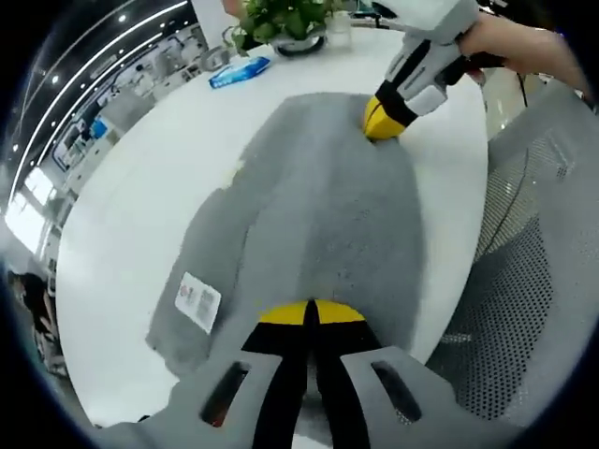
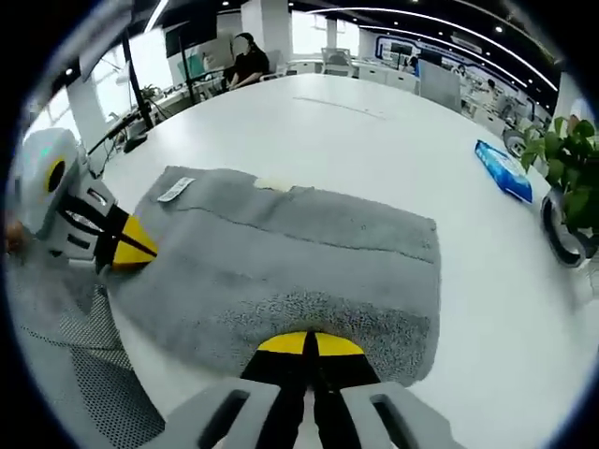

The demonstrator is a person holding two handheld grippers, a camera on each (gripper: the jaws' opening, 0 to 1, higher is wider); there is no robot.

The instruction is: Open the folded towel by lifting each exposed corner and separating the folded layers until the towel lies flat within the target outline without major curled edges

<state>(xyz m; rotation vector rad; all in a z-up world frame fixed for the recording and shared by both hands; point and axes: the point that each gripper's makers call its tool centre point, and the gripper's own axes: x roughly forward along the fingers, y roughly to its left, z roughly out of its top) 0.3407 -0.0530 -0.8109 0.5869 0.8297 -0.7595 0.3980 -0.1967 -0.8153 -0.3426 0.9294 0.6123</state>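
Here we are at the white table (image 1: 122, 215), and the grey towel (image 1: 318, 215) is lying spread across it, still doubled over, with an upper layer sitting on a wider lower one and a step showing along the side. In the left gripper view, the left gripper (image 1: 311, 313) is sitting right at the near edge of the towel, its yellow-tipped jaws pressed together with the cloth pinched between them. Across the towel, the right gripper (image 1: 382, 120) is coming in from the far end, a hand (image 1: 510, 45) wrapping its handle, and its yellow tips are biting into the far edge of the cloth. A white label (image 1: 197, 302) is lying on the lower layer near the left gripper, off to one side. Beyond the towel, a blue packet (image 1: 239, 72) is resting on the table beside a potted plant (image 1: 285, 21), and a mesh chair (image 1: 533, 243) is standing close by the table's edge. Switching to the right gripper view, the right gripper (image 2: 310, 343) is clenched on its end of the towel (image 2: 290, 262), jaws drawn tight together on the nubbly edge. The left gripper (image 2: 131, 241) is gripping the opposite end, just past the label (image 2: 175, 190). The blue packet (image 2: 504, 170) and the plant (image 2: 571, 178) are sitting well apart from the towel, and a person (image 2: 248, 58) is seated in the background.
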